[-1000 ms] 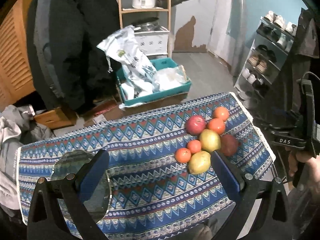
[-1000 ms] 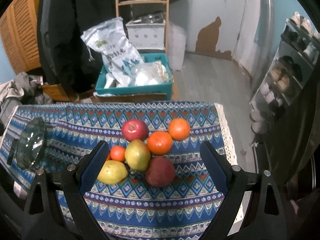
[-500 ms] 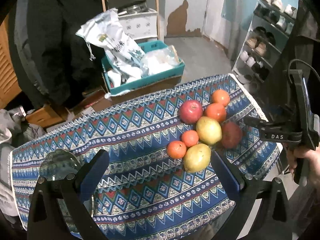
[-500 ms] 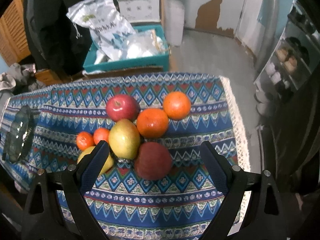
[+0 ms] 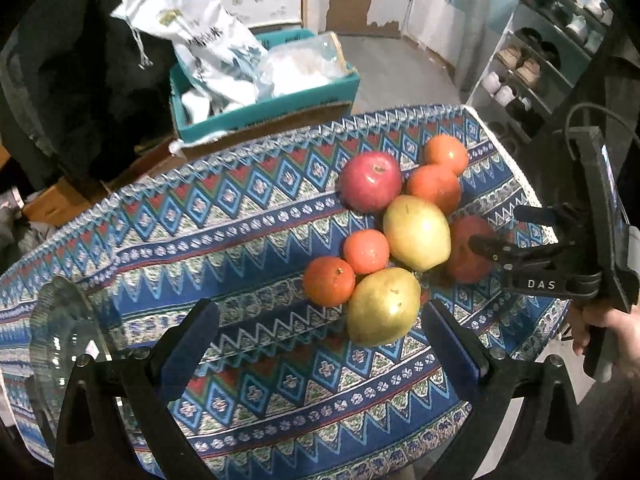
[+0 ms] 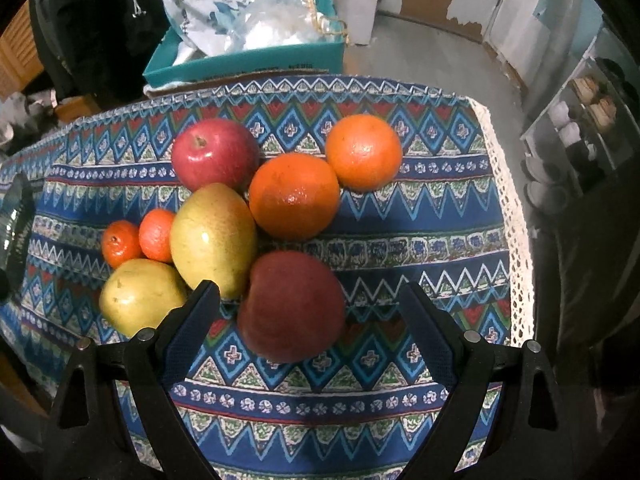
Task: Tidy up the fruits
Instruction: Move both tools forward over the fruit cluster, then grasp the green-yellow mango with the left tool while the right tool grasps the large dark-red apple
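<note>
Both grippers have come lower and closer to the fruit pile than a second ago; fruit fills more of each view, nothing on the cloth has shifted. Far left: glass plate (image 5: 60, 344) on the patterned tablecloth (image 5: 240, 240), well apart from the fruit. Left gripper (image 5: 320, 344) hovers with fingers spread wide, holding nothing, the near pear (image 5: 382, 306) just ahead of its right finger. Pile sits toward the right end of the cloth, pieces touching: two small tangerines (image 5: 328, 280) beside the near pear, a second pear (image 5: 416, 232) behind it, a red apple (image 5: 370, 180) at the back, two oranges (image 5: 434, 188) to its right, and a dark red apple (image 6: 292, 306) nearest the right edge. Right gripper (image 6: 308, 320) also spread wide and empty, the dark red apple lying between its fingers but not yet pinched; left finger tip sits close against the second pear. Step in hand, by my reading: approach for a first pick, sorting not yet begun, all fruit in one heap. Next move likely calls for the right gripper to settle lower around the dark apple's widest part and close gently, keeping the left finger off the pear so the heap does not roll. The plate looks a likely destination, though I cannot tell for sure.
</note>
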A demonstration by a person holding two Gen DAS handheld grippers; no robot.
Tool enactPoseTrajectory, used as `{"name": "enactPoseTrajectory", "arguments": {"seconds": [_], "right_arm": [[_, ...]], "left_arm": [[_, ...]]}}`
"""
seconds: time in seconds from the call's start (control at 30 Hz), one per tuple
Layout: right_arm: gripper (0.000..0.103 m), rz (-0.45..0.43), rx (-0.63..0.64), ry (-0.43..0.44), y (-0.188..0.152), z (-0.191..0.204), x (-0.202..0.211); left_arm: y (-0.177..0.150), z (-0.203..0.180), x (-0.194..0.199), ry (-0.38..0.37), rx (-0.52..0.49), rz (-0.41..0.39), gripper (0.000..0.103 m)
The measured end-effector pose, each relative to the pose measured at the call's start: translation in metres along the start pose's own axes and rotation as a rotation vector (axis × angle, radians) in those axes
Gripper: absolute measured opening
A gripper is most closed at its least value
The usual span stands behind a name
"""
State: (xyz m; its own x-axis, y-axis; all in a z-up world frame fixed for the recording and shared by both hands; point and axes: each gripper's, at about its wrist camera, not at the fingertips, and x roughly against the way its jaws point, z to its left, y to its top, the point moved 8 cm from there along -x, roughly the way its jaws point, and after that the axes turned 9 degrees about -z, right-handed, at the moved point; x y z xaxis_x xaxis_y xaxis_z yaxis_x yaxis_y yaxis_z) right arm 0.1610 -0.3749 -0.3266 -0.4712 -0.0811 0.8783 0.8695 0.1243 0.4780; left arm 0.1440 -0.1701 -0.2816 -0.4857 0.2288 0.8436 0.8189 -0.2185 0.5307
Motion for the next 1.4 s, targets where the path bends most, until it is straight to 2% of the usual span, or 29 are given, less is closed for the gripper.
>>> {"name": "enactPoseTrajectory", "arguments": {"seconds": [0.23, 0.7, 0.8, 0.93, 1.03, 1.13, 1.3, 1.4], "right_arm": [[0.090, 0.043, 0.010, 0.011, -0.007, 0.003, -0.018], [0.090, 0.093, 0.007, 0.041, -0.023, 0.002, -0.043], [0.091, 0.093, -0.001, 0.054, -0.023, 0.002, -0.044], [0.090, 0.099, 0.007, 0.067, -0.021, 0.004, -0.047], [0.085, 0.104, 0.014, 0.083, -0.021, 0.008, -0.048], [0.072, 0.123, -0.001, 0.131, -0.025, 0.016, -0.053], [0.072, 0.114, 0.025, 0.121, -0.026, 0.020, -0.053], [0.072, 0.113, 0.028, 0.116, -0.028, 0.021, -0.052]], "left_arm": [[-0.013, -0.012, -0.032, -0.022, 0.001, 0.062, 0.102], [-0.030, -0.029, -0.066, -0.056, 0.024, 0.117, 0.102], [-0.037, -0.034, -0.071, -0.060, 0.042, 0.124, 0.095], [-0.046, -0.042, -0.081, -0.061, 0.032, 0.151, 0.095], [-0.046, -0.047, -0.090, -0.064, 0.040, 0.168, 0.095], [-0.044, -0.053, -0.096, -0.074, 0.052, 0.179, 0.095], [-0.043, -0.062, -0.108, -0.080, 0.057, 0.202, 0.094], [-0.042, -0.068, -0.114, -0.079, 0.053, 0.215, 0.088]]}}
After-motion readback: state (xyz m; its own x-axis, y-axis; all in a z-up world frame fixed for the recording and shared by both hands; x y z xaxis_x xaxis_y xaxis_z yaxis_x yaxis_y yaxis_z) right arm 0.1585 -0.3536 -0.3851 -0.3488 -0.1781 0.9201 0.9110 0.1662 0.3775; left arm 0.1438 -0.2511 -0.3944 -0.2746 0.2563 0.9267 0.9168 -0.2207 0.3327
